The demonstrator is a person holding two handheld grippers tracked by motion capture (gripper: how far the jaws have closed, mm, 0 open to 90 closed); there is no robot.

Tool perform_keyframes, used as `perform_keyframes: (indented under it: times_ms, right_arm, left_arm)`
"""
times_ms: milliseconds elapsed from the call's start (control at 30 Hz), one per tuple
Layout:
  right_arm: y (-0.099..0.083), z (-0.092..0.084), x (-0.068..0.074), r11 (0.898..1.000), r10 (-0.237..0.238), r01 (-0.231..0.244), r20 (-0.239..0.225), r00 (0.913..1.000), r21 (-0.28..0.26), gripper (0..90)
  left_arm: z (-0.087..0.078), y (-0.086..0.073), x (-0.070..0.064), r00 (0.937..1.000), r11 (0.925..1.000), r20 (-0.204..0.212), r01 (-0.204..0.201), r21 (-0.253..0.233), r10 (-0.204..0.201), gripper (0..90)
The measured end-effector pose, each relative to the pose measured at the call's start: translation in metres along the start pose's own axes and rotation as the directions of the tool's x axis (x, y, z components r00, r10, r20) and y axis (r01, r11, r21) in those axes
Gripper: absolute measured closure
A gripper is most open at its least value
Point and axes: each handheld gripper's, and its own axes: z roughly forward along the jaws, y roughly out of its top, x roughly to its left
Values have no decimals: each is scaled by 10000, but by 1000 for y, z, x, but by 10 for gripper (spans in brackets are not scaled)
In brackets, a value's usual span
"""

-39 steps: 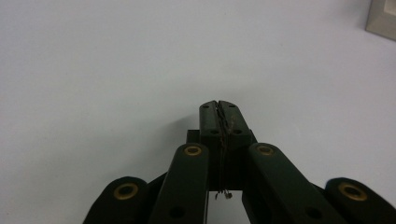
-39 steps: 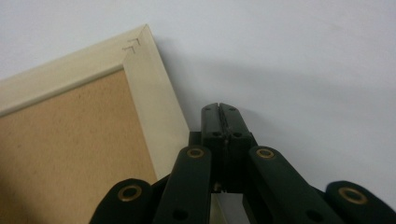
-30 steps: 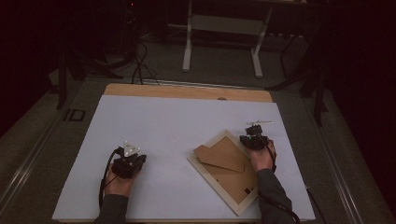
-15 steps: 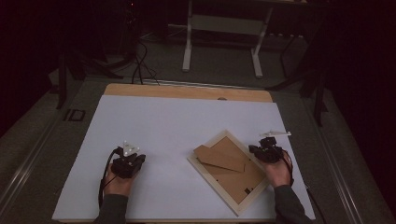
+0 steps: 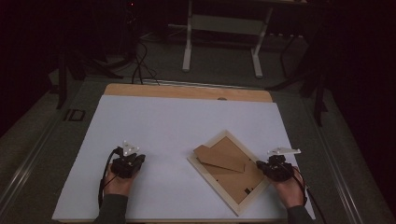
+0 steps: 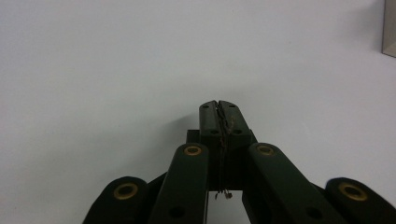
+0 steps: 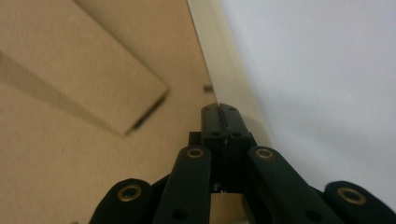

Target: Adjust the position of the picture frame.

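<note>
The picture frame (image 5: 229, 171) lies face down on the white surface (image 5: 177, 126), backing board and stand in place, nothing opened. The right gripper (image 5: 264, 166), jaws closed and empty, sits at its edge; the left gripper (image 5: 135, 161), also closed, rests well apart.

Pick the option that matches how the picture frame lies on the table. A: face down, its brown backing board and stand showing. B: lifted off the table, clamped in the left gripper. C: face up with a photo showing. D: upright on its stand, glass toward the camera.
A: the picture frame lies flat on the white table, brown backing board up, with its folded stand on top; the right gripper, jaws shut, is at its right edge.
</note>
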Motion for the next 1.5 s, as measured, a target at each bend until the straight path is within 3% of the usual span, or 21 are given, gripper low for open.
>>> perform_keyframes:
  times_ms: [100,467,1133,1300,1500]
  right_arm:
    - [-9,0,-1,9998,50,-51,61,10000,196,900]
    - [-7,2,-6,9999,-94,91,234,9997,120,900]
    - [28,30,-35,10000,-1,-1,1093,9940,18,900]
    - [37,39,-45,9988,472,-449,1344,9898,-197,900]
    - [39,40,-51,9935,1068,-999,1420,9841,-545,900]
  left_arm:
    - [0,0,0,10000,10000,-11,-3,7,3,895]
    - [0,0,2,10000,10000,-29,90,26,-89,893]
    - [1,0,1,10000,10000,-47,74,-50,-74,895]
    - [1,0,0,10000,10000,-49,-26,-62,26,896]
    - [-1,0,2,9999,9997,48,152,-174,-151,896]
